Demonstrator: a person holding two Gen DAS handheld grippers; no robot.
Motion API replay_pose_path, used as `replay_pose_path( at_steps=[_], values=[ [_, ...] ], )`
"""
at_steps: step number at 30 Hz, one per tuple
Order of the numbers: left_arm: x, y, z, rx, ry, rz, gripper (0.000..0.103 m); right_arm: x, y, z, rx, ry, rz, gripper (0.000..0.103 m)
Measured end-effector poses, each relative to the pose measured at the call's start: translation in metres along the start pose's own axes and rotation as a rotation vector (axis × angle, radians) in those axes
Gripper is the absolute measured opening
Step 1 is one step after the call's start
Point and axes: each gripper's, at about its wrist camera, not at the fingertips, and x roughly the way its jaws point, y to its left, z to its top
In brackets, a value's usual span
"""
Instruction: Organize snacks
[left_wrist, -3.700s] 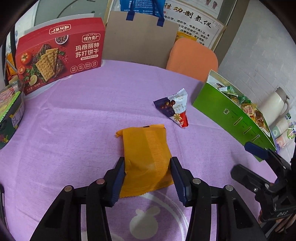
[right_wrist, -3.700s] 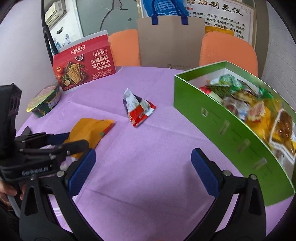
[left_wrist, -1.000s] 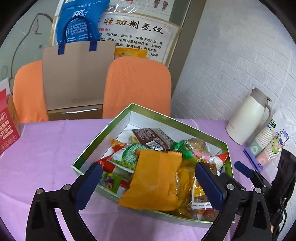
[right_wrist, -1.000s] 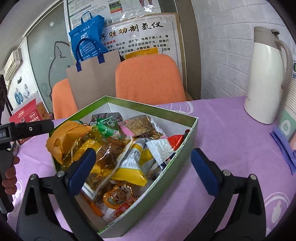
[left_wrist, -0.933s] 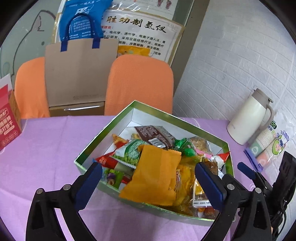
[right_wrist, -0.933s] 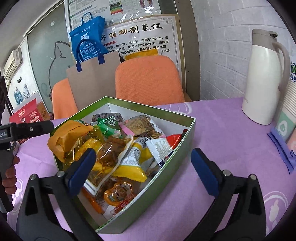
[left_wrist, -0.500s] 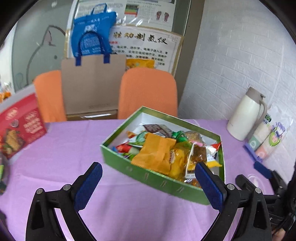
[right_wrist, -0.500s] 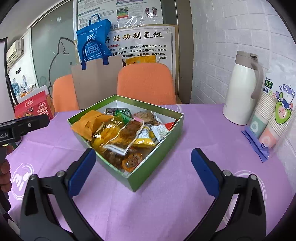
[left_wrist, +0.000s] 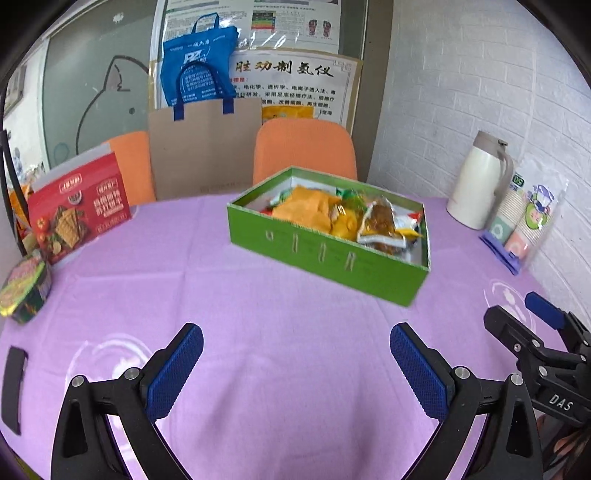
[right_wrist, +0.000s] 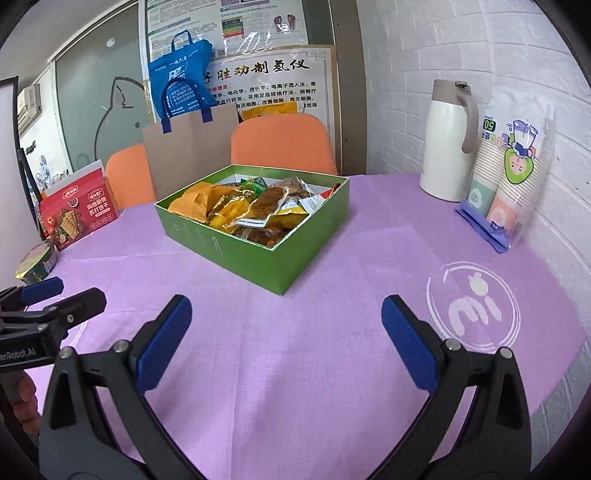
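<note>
Left gripper (left_wrist: 296, 349): my blue fingers (left_wrist: 176, 371) stand wide apart, nothing between them, low in the left wrist frame over the worktop (left_wrist: 258, 314).
Right gripper (right_wrist: 286, 325): my fingers (right_wrist: 408, 345) spread wide too, holding nothing; its tip also shows at the lower right edge of the left wrist frame, body marked "DAS".
Snacks (left_wrist: 343, 216): packets piled in the green box (left_wrist: 325, 254), centre of both frames, well apart from both grippers; an orange packet (left_wrist: 304, 208) lies on top at the box's left end.
Cracker box (left_wrist: 77, 214): red, upright at the left edge; Chinese lettering and cracker pictures, too blurred in the left view to read.
Bowl (left_wrist: 24, 290): foil-lidded, just below the cracker box; lid print unreadable.
Cloth: purple, with a white round logo (right_wrist: 474, 308) at the right of the right wrist frame.
Jug (right_wrist: 448, 140): white, upper right, beside a pack of paper cups (right_wrist: 511, 173) marked "50".
Blue bag (right_wrist: 181, 88): upper centre, "PZ" in white; the poster (right_wrist: 275, 86) beside it has large Chinese characters.
Left gripper's side, seen at the left edge of the right wrist frame: reads "enRobot.AI".
</note>
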Motion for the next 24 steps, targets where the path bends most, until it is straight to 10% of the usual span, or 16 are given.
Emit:
replay_pose_path(
  at_steps=[24],
  values=[
    [-0.012, -0.004, -0.026, 0.024, 0.005, 0.039, 0.103, -0.004, -0.003, -0.014, 0.047, 0.010, -0.029, 0.102]
  ],
)
